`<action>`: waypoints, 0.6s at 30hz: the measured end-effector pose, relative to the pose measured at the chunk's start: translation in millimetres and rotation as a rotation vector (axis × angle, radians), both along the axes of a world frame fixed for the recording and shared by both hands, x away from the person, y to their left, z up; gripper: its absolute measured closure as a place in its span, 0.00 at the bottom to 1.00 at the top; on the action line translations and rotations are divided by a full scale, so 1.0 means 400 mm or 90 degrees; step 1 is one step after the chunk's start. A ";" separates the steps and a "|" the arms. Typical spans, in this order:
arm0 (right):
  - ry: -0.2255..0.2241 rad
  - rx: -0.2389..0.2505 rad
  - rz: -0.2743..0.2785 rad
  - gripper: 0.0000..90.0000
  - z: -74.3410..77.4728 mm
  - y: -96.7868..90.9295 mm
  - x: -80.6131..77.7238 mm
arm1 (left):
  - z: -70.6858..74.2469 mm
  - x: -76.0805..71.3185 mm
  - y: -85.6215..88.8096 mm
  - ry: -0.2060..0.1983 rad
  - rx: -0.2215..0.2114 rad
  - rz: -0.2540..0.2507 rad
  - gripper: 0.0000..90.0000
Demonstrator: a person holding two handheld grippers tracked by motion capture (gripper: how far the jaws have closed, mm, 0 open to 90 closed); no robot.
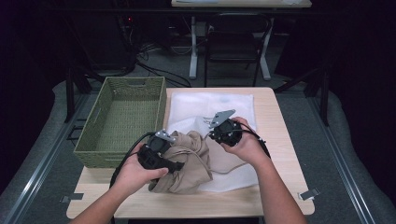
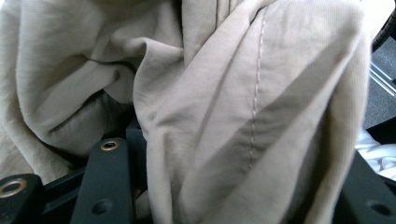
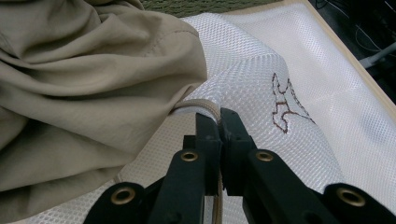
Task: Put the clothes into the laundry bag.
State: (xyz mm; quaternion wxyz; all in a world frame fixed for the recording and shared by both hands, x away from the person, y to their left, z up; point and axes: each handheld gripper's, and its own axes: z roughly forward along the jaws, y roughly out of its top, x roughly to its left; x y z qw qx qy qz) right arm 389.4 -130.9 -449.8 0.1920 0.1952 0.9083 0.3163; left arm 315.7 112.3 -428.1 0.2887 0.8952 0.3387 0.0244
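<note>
Pinching mesh bag (image 3: 261,70) edge, right tool (image 3: 219,122) (closed).

One tabletop (image 1: 275,135) carries one green woven basket (image 1: 122,119), one white mesh bag (image 1: 219,105) and one beige garment (image 1: 189,165). Two grippers work there: the left gripper (image 1: 156,154) and the right gripper (image 1: 224,128). One chair (image 1: 233,39) stands behind.

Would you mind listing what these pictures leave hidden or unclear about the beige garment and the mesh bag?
- Left gripper, left gripper view: the beige garment drapes over the jaws, hiding their tips.
- Mesh bag, high view: the garment and both hands cover its near part, so its opening is hidden.
- Right gripper, right gripper view: it pinches a beige edge at the bag's rim; whether cord or trim is unclear.
- Green basket, high view: its near inside wall is hidden.
</note>
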 end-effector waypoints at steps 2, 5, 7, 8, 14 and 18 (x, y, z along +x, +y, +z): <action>-0.001 0.000 0.001 0.98 0.000 0.000 0.000 | -0.001 -0.001 -0.003 0.000 0.000 -0.001 0.50; 0.001 0.001 -0.001 0.98 0.000 0.000 0.000 | -0.001 -0.003 -0.005 -0.001 0.000 -0.002 0.50; 0.000 0.000 0.002 0.98 0.000 -0.001 0.001 | 0.000 -0.005 -0.005 -0.002 0.000 -0.004 0.50; 0.000 0.001 0.000 0.98 0.001 -0.001 0.000 | 0.001 -0.005 -0.005 -0.003 0.003 -0.006 0.50; 0.000 0.004 -0.001 0.98 0.002 -0.001 -0.001 | 0.001 -0.016 -0.012 -0.005 0.001 -0.012 0.50; 0.002 0.005 -0.005 0.98 0.002 -0.001 -0.002 | 0.001 -0.024 -0.018 -0.005 0.003 -0.019 0.50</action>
